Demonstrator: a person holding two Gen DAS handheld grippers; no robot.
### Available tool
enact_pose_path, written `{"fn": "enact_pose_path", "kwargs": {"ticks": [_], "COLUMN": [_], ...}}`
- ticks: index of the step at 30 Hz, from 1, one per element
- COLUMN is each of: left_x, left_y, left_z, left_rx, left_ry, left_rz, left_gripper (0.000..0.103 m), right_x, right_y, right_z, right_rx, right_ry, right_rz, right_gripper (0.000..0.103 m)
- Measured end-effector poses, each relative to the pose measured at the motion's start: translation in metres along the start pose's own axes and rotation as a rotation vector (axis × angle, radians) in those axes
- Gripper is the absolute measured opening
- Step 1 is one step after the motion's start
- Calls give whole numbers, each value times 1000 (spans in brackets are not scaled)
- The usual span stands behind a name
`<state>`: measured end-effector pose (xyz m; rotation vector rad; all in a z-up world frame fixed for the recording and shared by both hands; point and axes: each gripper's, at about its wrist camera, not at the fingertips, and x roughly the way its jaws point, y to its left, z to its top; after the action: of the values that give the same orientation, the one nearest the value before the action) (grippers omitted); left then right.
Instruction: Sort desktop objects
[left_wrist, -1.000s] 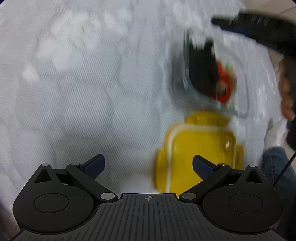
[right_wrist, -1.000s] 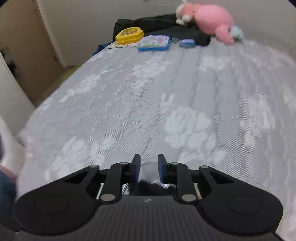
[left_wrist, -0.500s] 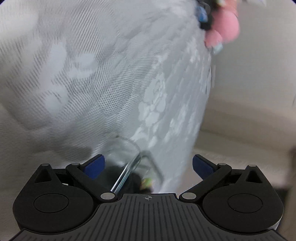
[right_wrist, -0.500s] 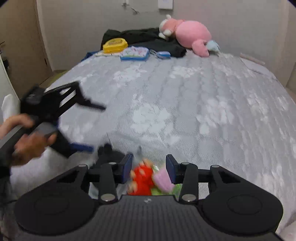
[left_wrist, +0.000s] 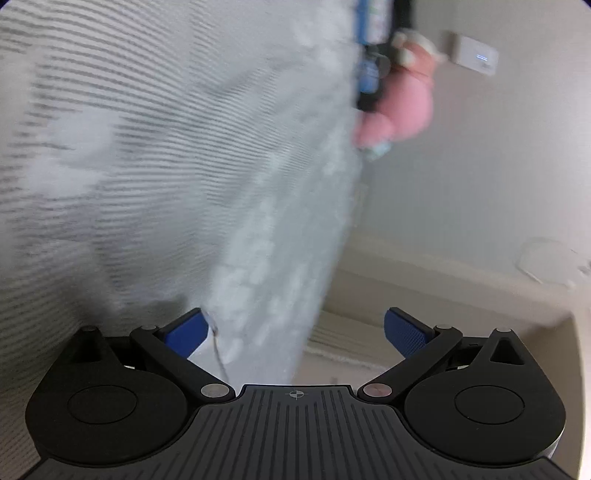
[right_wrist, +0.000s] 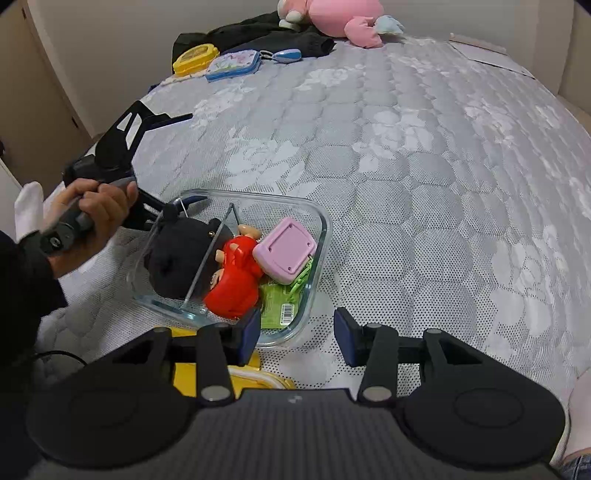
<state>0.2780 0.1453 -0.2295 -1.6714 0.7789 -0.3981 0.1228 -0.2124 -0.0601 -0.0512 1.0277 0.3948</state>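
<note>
In the right wrist view a clear glass container (right_wrist: 317, 236) with a divider lies on the bed. It holds a black pouch (right_wrist: 181, 254), a red figure toy (right_wrist: 232, 284), a pink case (right_wrist: 286, 249) and a green packet (right_wrist: 280, 306). A yellow lid (right_wrist: 221, 373) lies just below my right gripper (right_wrist: 295, 334), which is open and empty, hovering over the container's near edge. My left gripper (right_wrist: 147, 162) is open, held sideways at the container's far left corner. In the left wrist view the left gripper (left_wrist: 295, 328) is open, and the glass rim (left_wrist: 216, 339) touches its left finger.
At the bed's far end lie a pink plush (right_wrist: 343, 14), dark clothing (right_wrist: 258, 37), a yellow box (right_wrist: 194, 57), a blue tin (right_wrist: 232, 64) and a small blue object (right_wrist: 284, 55). A paper sheet (right_wrist: 487, 55) lies at the far right. A wall and door stand left.
My right gripper has opened wide and pulled back from the container. My left gripper swung from above the yellow lid to the container's far left corner, tilted sideways.
</note>
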Motion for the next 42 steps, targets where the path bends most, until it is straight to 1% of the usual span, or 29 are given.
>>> {"fn": "enact_pose_path", "kwargs": {"ticks": [2, 4, 5, 7, 9, 10, 11, 14, 15, 17, 19, 21, 22, 24, 26, 27, 28, 30, 32, 33, 34, 35, 36, 37, 38, 39, 40, 42], "left_x": [0, -4, -6, -7, -8, -9, -13, -11, -13, -20, -27, -37, -41, -45, -58, -61, -67, -77, -86, -90, -91, -91, -90, -88, -87, -87, -86, -87], "left_y": [-6, -19, -26, -41, -55, -63, -67, -85, -85, -83, -81, -88, -93, -102, -116, -121, -124, -119, -110, -105, -101, -99, -102, -108, -115, -123, -128, -132], "left_z": [-2, -4, -6, -15, -29, -37, -45, -70, -76, -89, -101, -110, -114, -121, -137, -144, -155, -167, -177, -183, -187, -191, -193, -195, -194, -190, -183, -165], "left_rx": [37, 95, 123, 176, 223, 259, 297, 443, 465, 465, 467, 489, 507, 562, 665, 716, 757, 789, 833, 862, 881, 900, 921, 952, 977, 978, 954, 884], "left_ry": [46, 92, 117, 178, 247, 280, 298, 357, 372, 409, 442, 431, 421, 393, 340, 298, 238, 134, 51, 29, 37, 53, 97, 130, 151, 163, 159, 124], "left_rz": [-95, -164, -191, -224, -227, -202, -161, 43, 79, 94, 107, 108, 125, 197, 329, 418, 527, 717, 883, 948, 1003, 1051, 1071, 1072, 1068, 1060, 1032, 936], "left_gripper": [103, 103, 103, 103, 103, 103, 103, 103, 103, 103, 103, 103, 103, 103, 103, 103, 103, 103, 103, 103, 103, 103, 103, 103, 103, 103, 103, 103], "right_x": [-6, -11, -13, -17, -20, -22, -23, -29, -32, -34, -36, -35, -35, -32, -28, -25, -21, -13, -6, -2, 2, 6, 11, 16, 21, 25, 29, 37], "right_y": [1, 1, 2, 4, 7, 9, 11, 18, 19, 23, 25, 27, 28, 29, 27, 25, 22, 16, 9, 5, 1, -1, -3, -5, -6, -8, -10, -17], "right_z": [-1, -1, -1, -2, -1, 0, 1, 7, 9, 12, 14, 15, 15, 18, 22, 25, 28, 32, 34, 34, 35, 35, 35, 36, 36, 37, 38, 43], "right_rx": [15, 40, 55, 71, 74, 69, 63, 51, 51, 52, 50, 37, 27, 1, -3, 12, 34, 94, 149, 176, 195, 197, 187, 169, 151, 133, 119, 120], "right_ry": [-21, -41, -51, -61, -68, -72, -76, -96, -106, -125, -137, -139, -139, -139, -132, -120, -104, -70, -34, -17, 1, 19, 39, 61, 78, 90, 96, 100], "right_rz": [5, 19, 29, 43, 50, 50, 49, 44, 41, 35, 29, 20, 10, -18, -34, -36, -32, -7, 9, 15, 14, 2, -17, -39, -60, -79, -96, -87], "right_gripper": [49, 59, 61, 62, 62, 62, 62, 63, 63, 66, 71, 72, 71, 71, 70, 68, 65, 63, 54, 45, 34, 30, 28, 28, 28, 28, 28, 30]}}
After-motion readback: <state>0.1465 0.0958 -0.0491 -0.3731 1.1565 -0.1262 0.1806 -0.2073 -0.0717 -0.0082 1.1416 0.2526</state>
